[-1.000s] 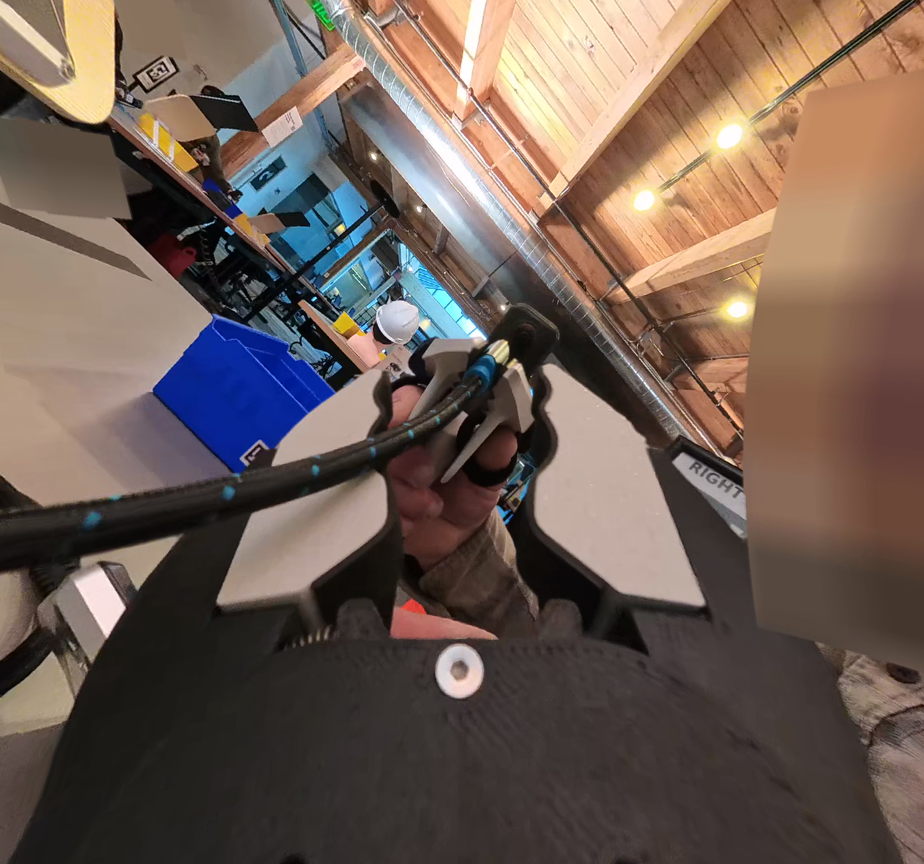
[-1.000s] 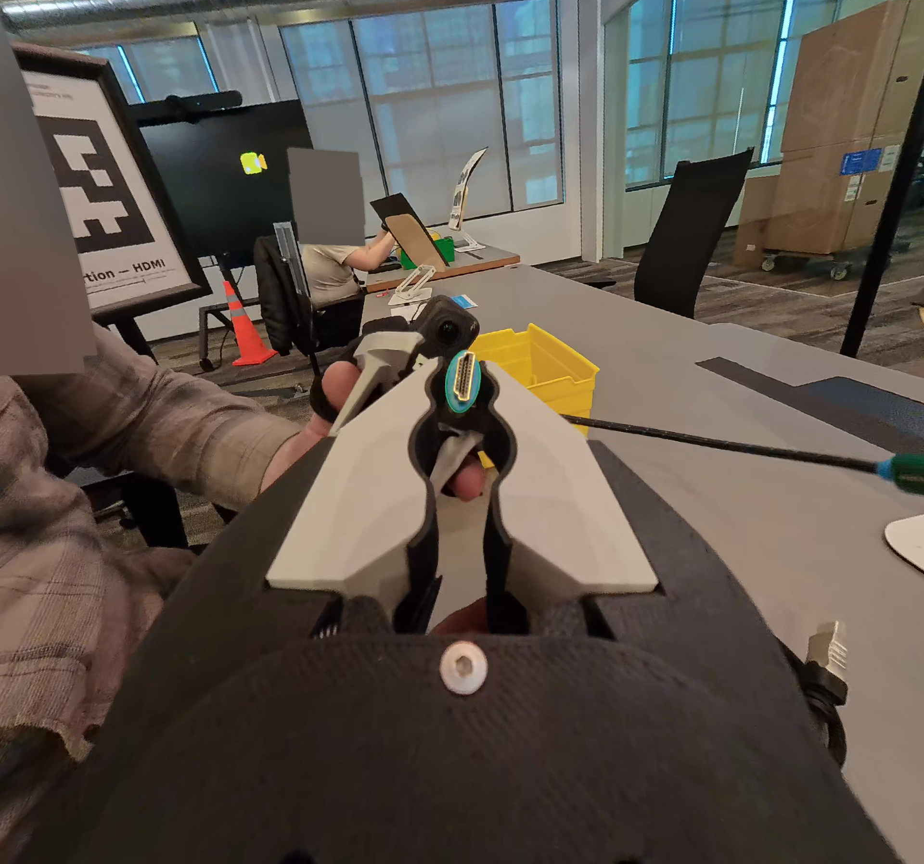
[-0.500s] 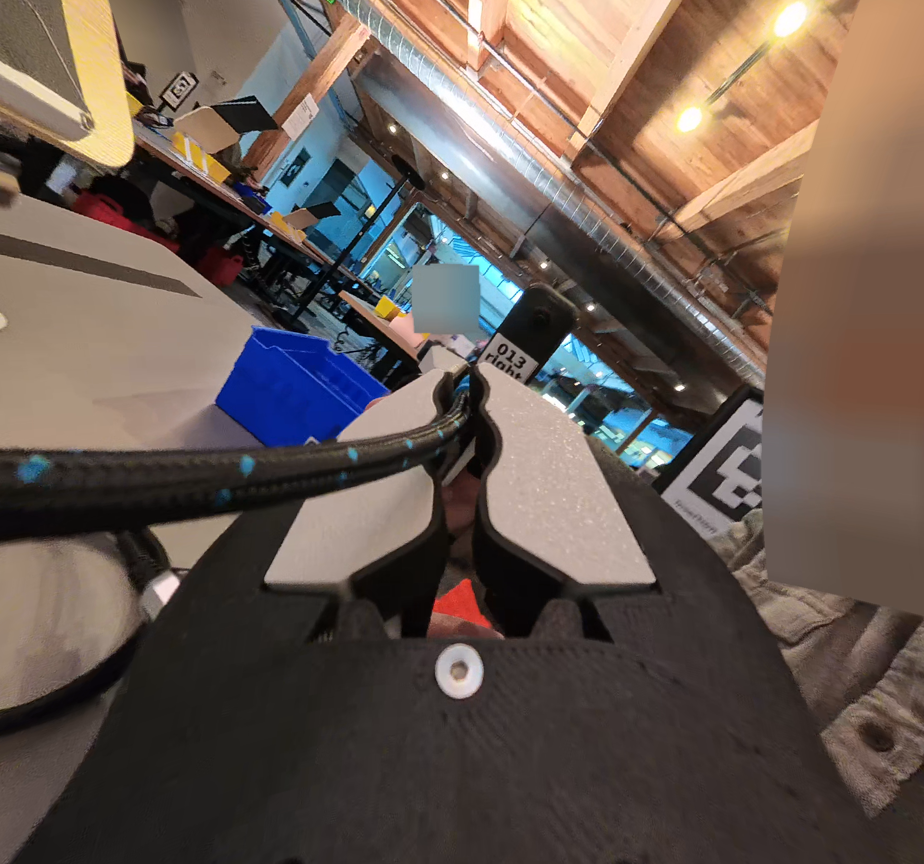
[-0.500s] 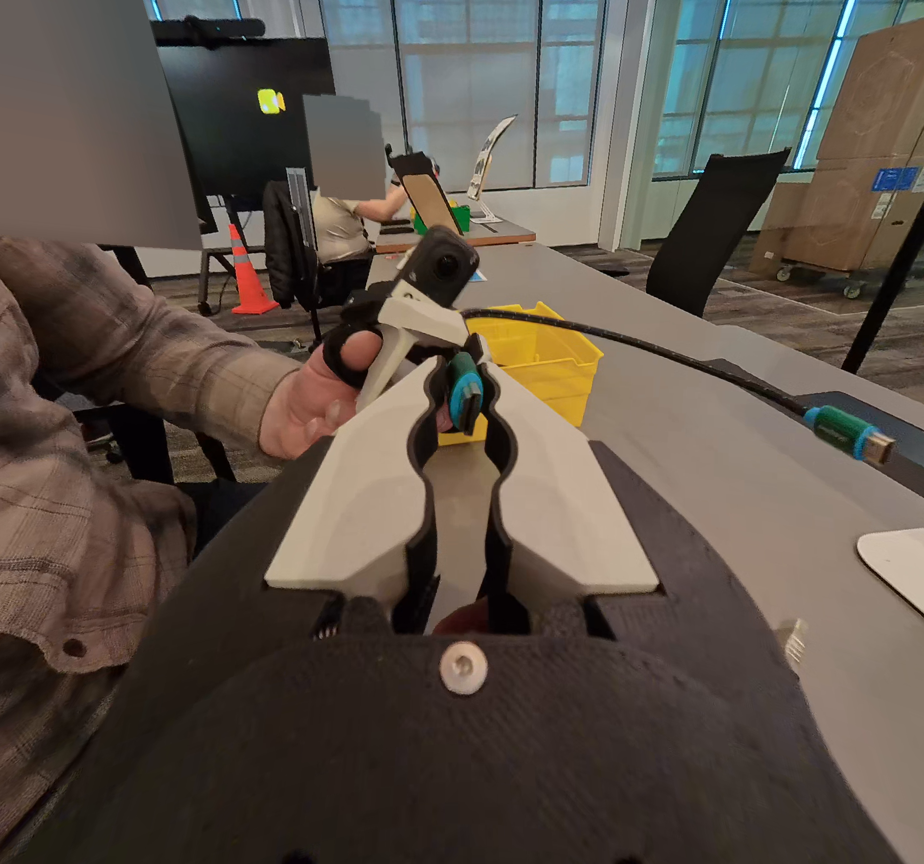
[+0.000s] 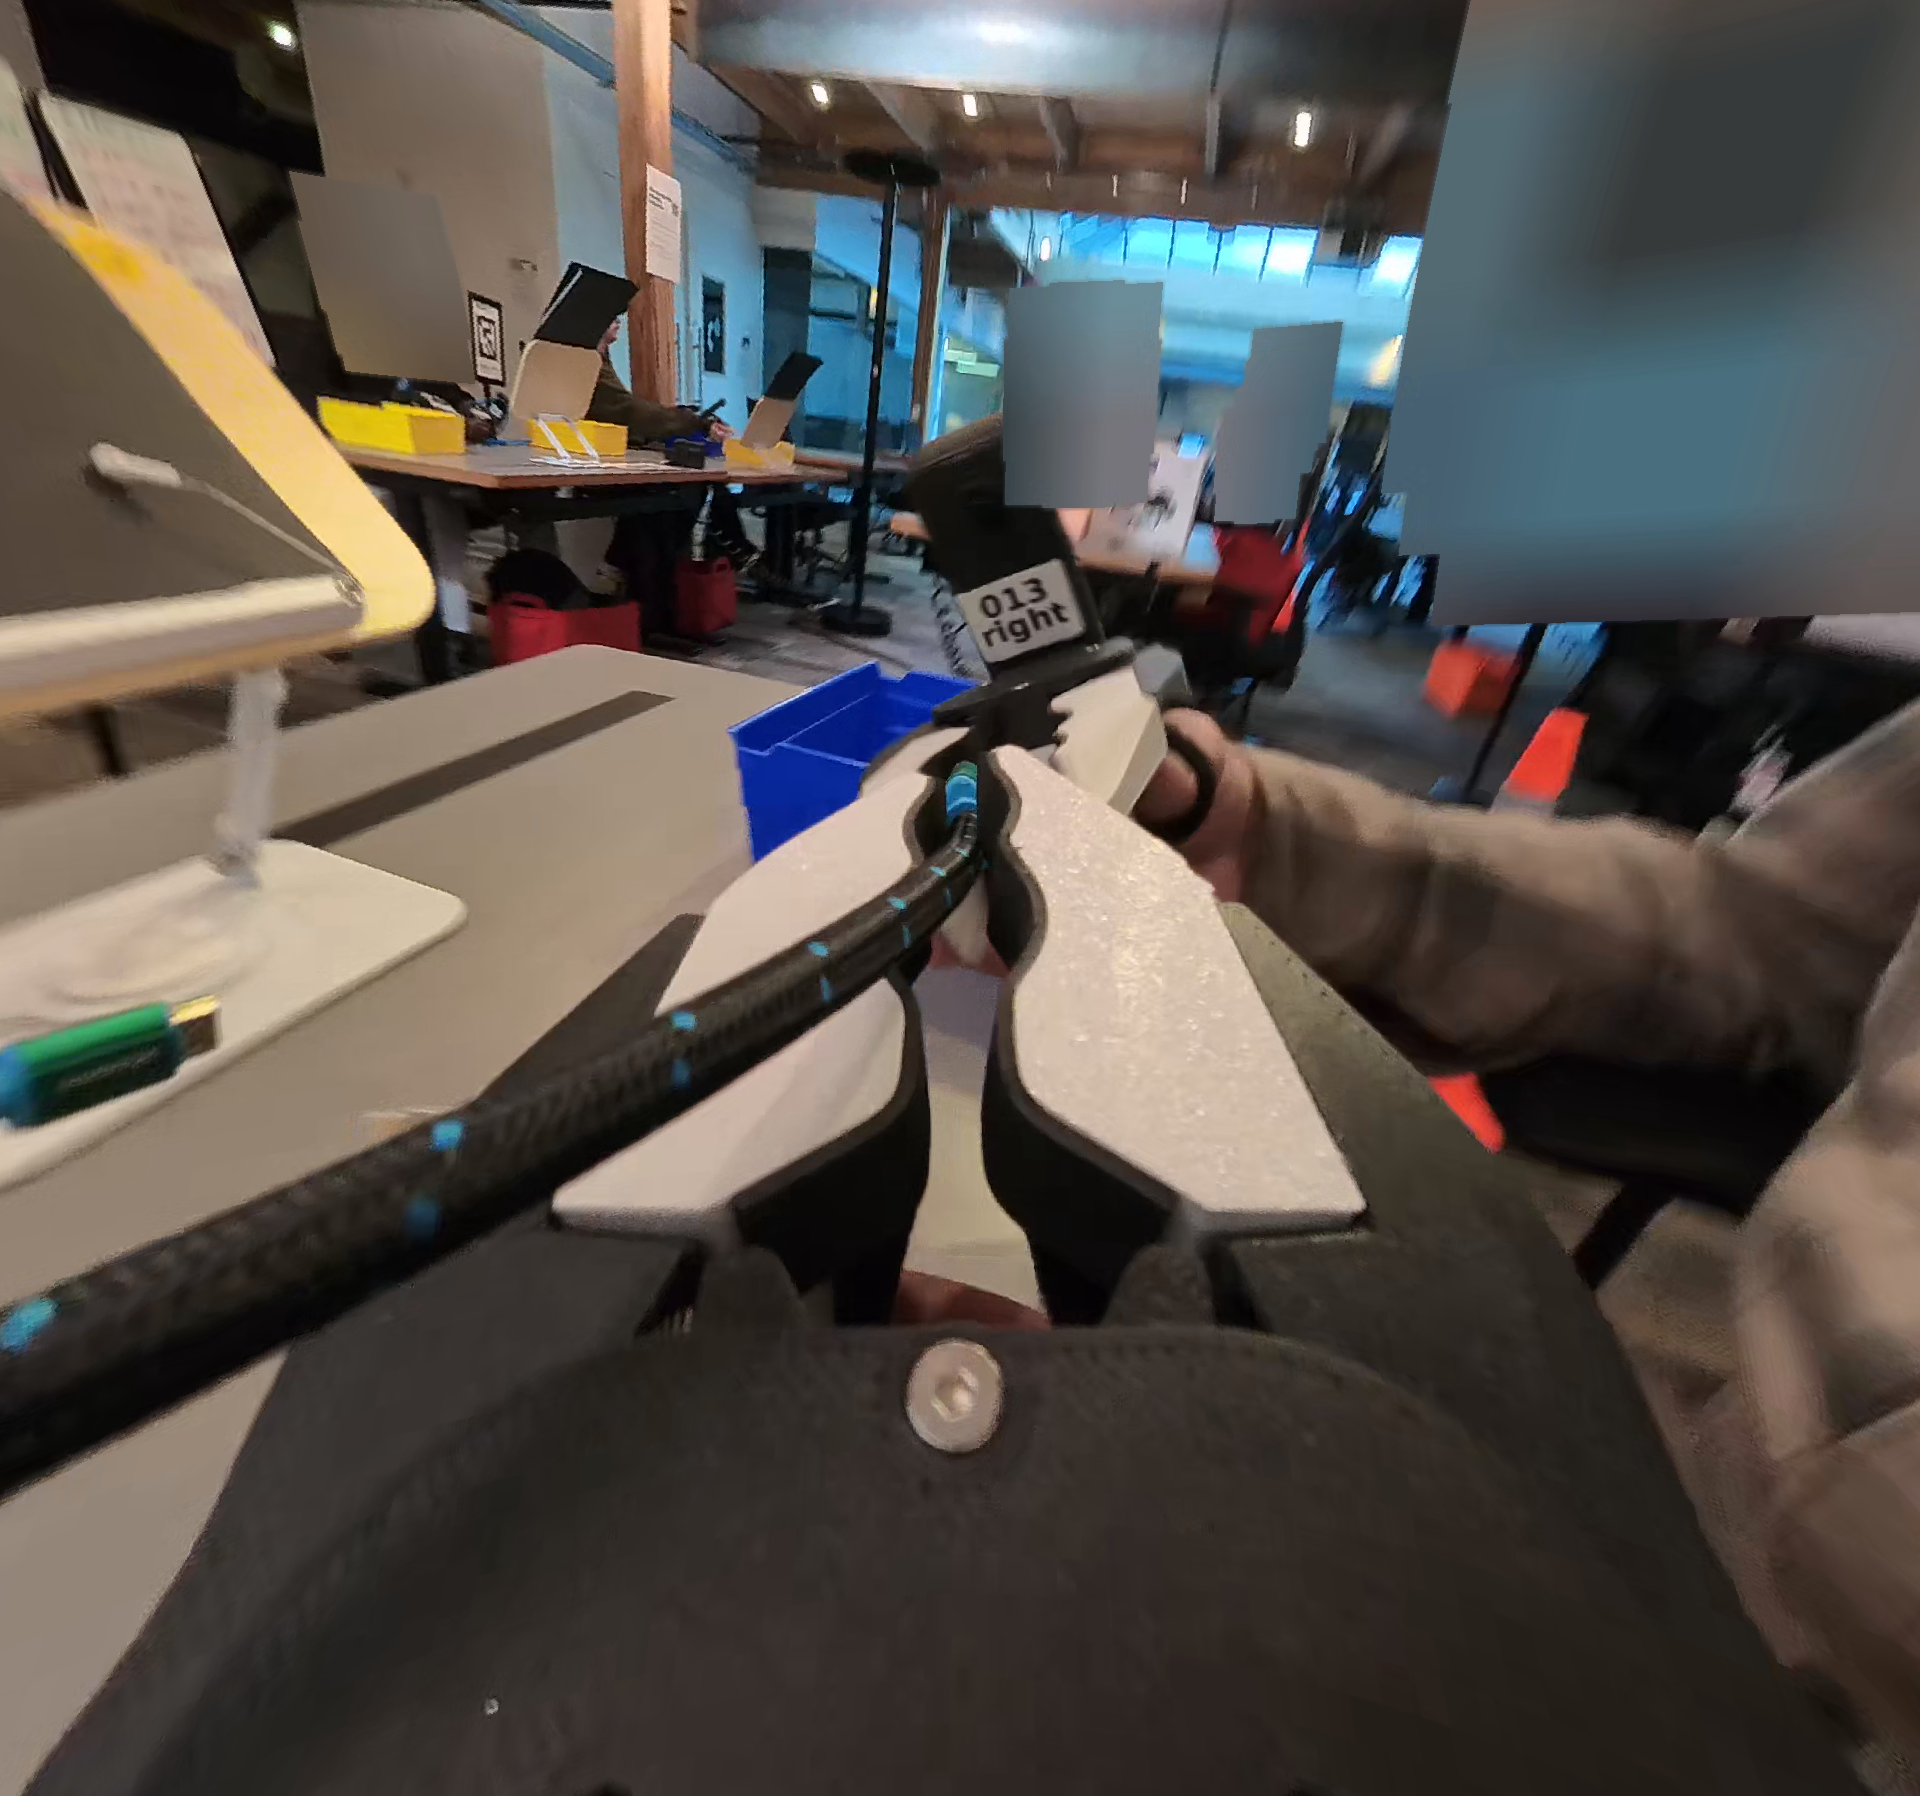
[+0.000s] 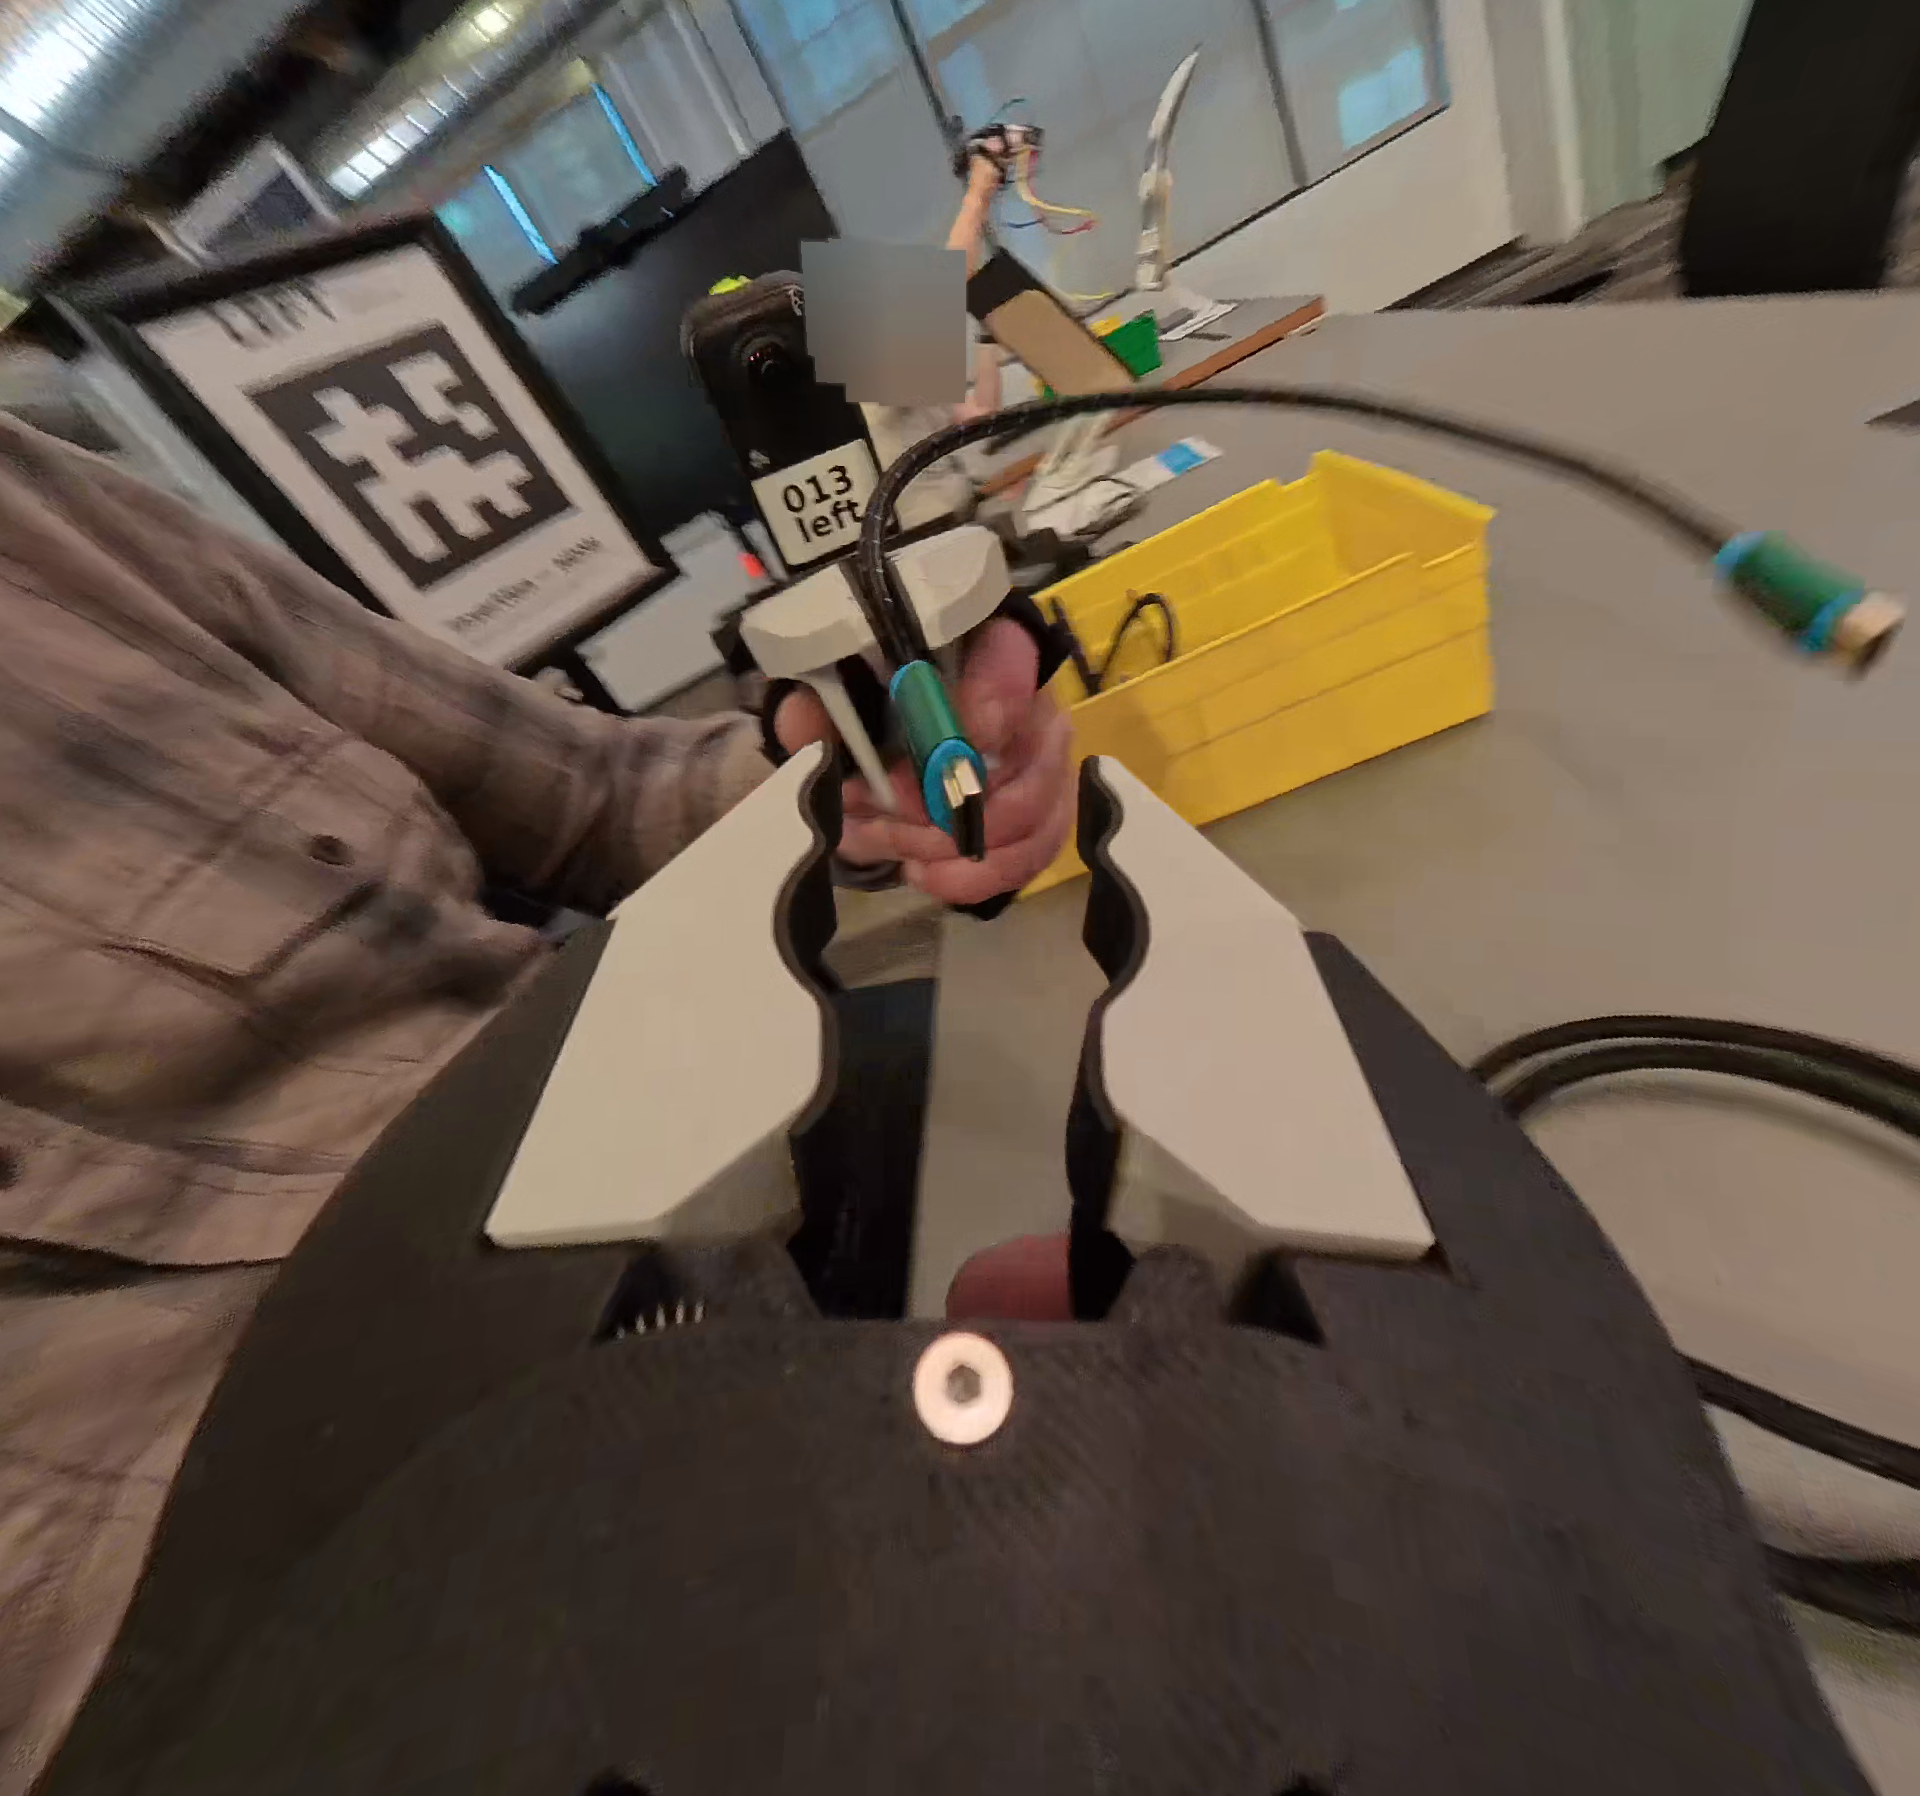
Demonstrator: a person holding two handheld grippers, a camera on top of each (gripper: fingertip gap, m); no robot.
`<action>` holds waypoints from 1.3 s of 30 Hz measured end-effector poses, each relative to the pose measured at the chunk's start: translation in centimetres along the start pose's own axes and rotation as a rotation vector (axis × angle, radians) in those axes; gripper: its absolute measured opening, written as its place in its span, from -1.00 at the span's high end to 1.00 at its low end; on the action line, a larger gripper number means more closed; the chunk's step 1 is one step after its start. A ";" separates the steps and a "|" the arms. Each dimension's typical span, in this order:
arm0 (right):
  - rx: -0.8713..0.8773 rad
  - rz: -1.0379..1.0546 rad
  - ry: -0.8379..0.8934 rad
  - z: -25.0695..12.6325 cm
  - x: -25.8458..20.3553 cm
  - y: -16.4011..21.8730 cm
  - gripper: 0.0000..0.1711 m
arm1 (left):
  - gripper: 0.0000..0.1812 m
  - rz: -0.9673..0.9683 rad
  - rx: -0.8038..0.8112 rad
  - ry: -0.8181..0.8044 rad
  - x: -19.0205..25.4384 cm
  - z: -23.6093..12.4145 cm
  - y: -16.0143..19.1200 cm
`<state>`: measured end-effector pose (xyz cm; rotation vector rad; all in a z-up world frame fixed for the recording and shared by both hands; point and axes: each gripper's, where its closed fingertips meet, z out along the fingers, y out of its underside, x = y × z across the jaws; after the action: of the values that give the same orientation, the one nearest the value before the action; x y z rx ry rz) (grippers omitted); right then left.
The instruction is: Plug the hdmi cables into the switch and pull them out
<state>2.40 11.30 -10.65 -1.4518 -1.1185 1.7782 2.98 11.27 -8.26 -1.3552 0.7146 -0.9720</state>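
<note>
Left wrist view: left gripper (image 5: 961, 811) closed tight at frame centre on the black braided HDMI cable (image 5: 520, 1112), pinched just behind its blue-collared plug (image 5: 961, 790), cord running off to lower left; second green-and-blue HDMI plug (image 5: 104, 1060) lying loose at mid-left, resting on the edge of a white stand base (image 5: 312, 925) on the grey table (image 5: 582, 811); blue bin (image 5: 821, 759) beyond the fingertips, the right-hand tool (image 5: 1081, 718) just past it; no switch in sight. Right wrist view: right gripper (image 6: 951, 790) spread wide and empty at frame centre, fingers (image 6: 717, 998) either side of clear air; straight ahead, the other tool (image 6: 873, 603) dangling the green plug (image 6: 935, 749) tip-down between those fingers, cable arcing up and over to the right; free-end plug (image 6: 1797, 593) hanging at right edge; yellow bin (image 6: 1299, 624) behind, more black cable (image 6: 1714, 1050) coiled at lower right. Judged light, the weight mostly in trailing cord; braid stiff and springy, likely to twist a plug off-line; jacket grippy, metal tip slick and easily bent if nipped. Best hold: across the flat faces of the green plug body, metal tip left proud, cord left slack.
</note>
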 end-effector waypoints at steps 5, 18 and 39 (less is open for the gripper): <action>0.043 0.178 -0.146 -0.1 -1.1 0.3 0.49 | 0.95 0.263 -0.094 0.008 0.9 -0.2 0.0; 0.134 0.331 -0.288 0.9 -2.0 -0.1 0.60 | 0.93 0.695 -0.265 0.025 2.0 -0.9 0.7; 0.180 -0.084 -0.060 -0.8 -1.0 -1.8 0.78 | 0.55 0.312 -0.206 -0.006 0.5 -0.4 0.3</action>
<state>3.26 11.49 -8.60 -1.2362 -1.0050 1.8229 2.93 10.66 -8.59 -1.3714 1.0102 -0.6590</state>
